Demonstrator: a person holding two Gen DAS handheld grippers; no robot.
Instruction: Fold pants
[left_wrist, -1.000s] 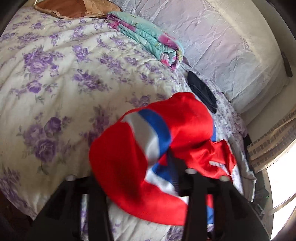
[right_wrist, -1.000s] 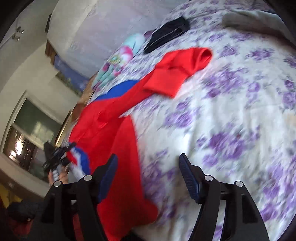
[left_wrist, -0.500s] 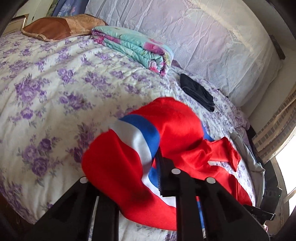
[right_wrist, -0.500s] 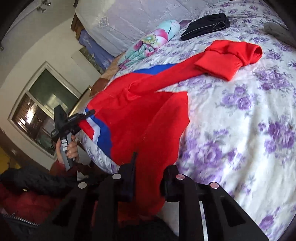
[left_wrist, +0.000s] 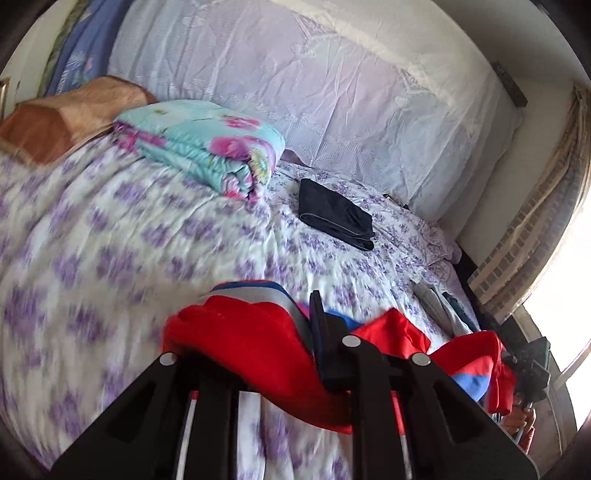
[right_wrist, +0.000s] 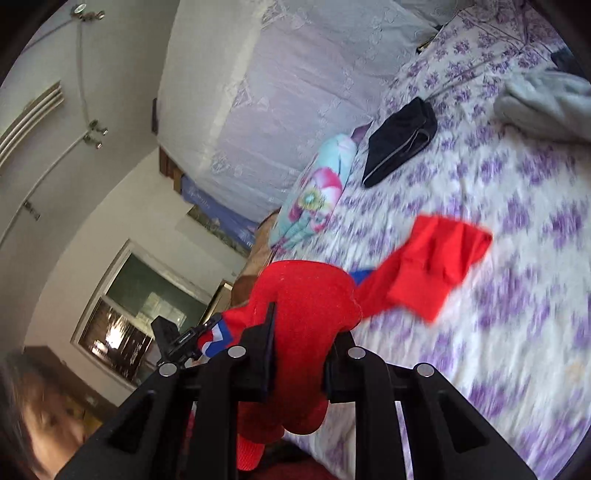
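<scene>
Your left gripper (left_wrist: 310, 332) is clamped tight on the red pants (left_wrist: 251, 332), jaws nearly together with a bunch of the soft red cloth and its white and blue stripe squeezed between the black pads. The right gripper (right_wrist: 299, 350) has a thicker wad of the same pants between its fingers, jaws having just closed on it, so the cloth bulges up in a rounded red hump over the near finger.

The fabric looks matte and fleecy. It hangs between your two tools off the near edge of the bed (left_wrist: 110, 258). In the right wrist view one leg trails away to the far right and ends in a ribbed cuff (right_wrist: 439, 266) lying on the sheet. In that same view your left gripper shows at the far left, holding the striped end.

The bed cover is white with blurred purple flowers, smooth and slightly rumpled. Beyond the pants on it lies a flat black folded garment (left_wrist: 334, 214), well apart from the red cloth. To its left sits a thick folded quilt (left_wrist: 207, 151), turquoise with pink blooms, and beyond that a brown pillow (left_wrist: 62, 118). A pale lilac textured headboard cover (left_wrist: 332, 96) stands along the far side. A grey crumpled cloth (right_wrist: 546, 103) rests at the bed's far right corner.
</scene>
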